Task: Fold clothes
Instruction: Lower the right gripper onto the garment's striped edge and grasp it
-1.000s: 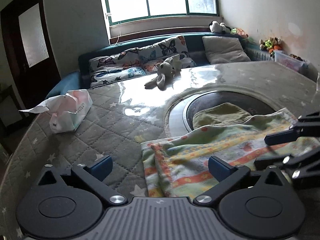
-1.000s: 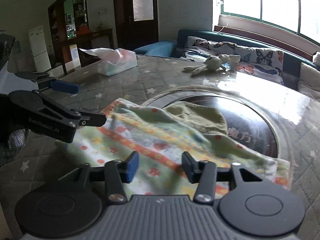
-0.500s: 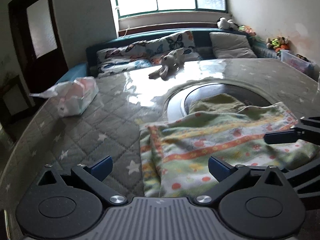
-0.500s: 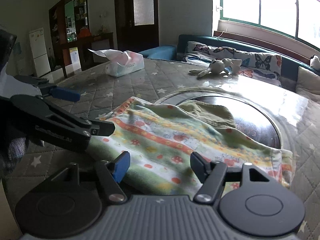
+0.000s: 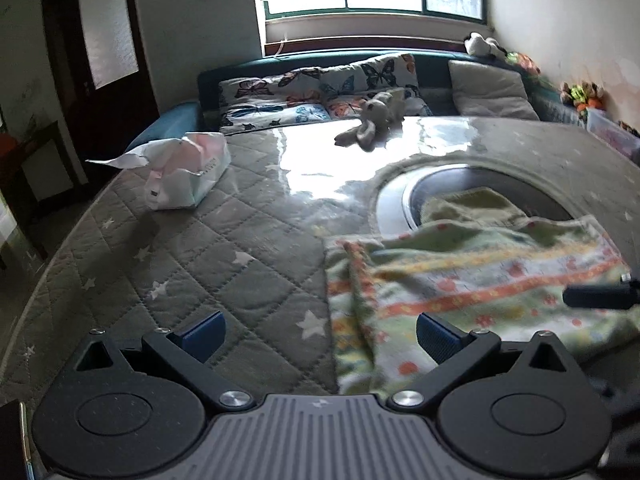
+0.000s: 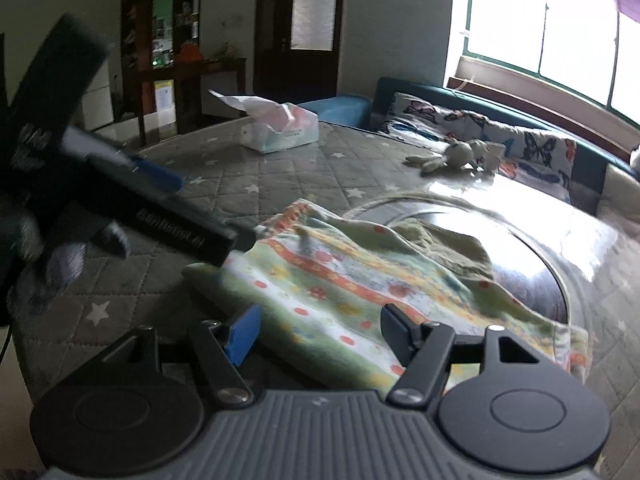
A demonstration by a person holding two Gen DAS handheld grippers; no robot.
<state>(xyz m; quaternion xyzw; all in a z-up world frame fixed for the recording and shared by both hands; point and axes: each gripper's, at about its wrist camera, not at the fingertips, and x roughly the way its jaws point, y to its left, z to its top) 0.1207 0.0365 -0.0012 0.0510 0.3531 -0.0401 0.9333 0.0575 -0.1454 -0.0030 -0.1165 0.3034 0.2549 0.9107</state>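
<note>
From the left wrist view, my left gripper (image 5: 318, 330) has its jaws wide apart with nothing between them. It hangs over the near edge of the counter (image 5: 224, 264), and the near-left corner of the floral garment (image 5: 460, 288) lies under the gap. The garment sits at the near right of the counter, folded over with a doubled hem along its left side. Its far edge overlaps an olive cloth (image 5: 468, 204) resting on the dark round inset (image 5: 420, 196) in the middle. The risk I see here is that closing on that thick hem takes only the top layer, so the fold slides open. The counter wears a grey quilted cover with stars under a glossy sheet that throws hard glare. A tissue pack (image 5: 186, 176) sits toward the far-left edge and a plush rabbit (image 5: 374, 124) at the far edge. Beyond that are butterfly cushions, a window and a dark door.

From the right wrist view, my right gripper (image 6: 316, 336) also has its jaws apart and empty, over the near edge of the garment (image 6: 360, 280). The other gripper (image 6: 160, 216) reaches in from the left, its tip close above the cloth. I judge a clash between the two likely if both close in. A drag across the slick sheet could also pull the olive cloth (image 6: 444, 240) along. Shelves and a doorway stand behind.
</note>
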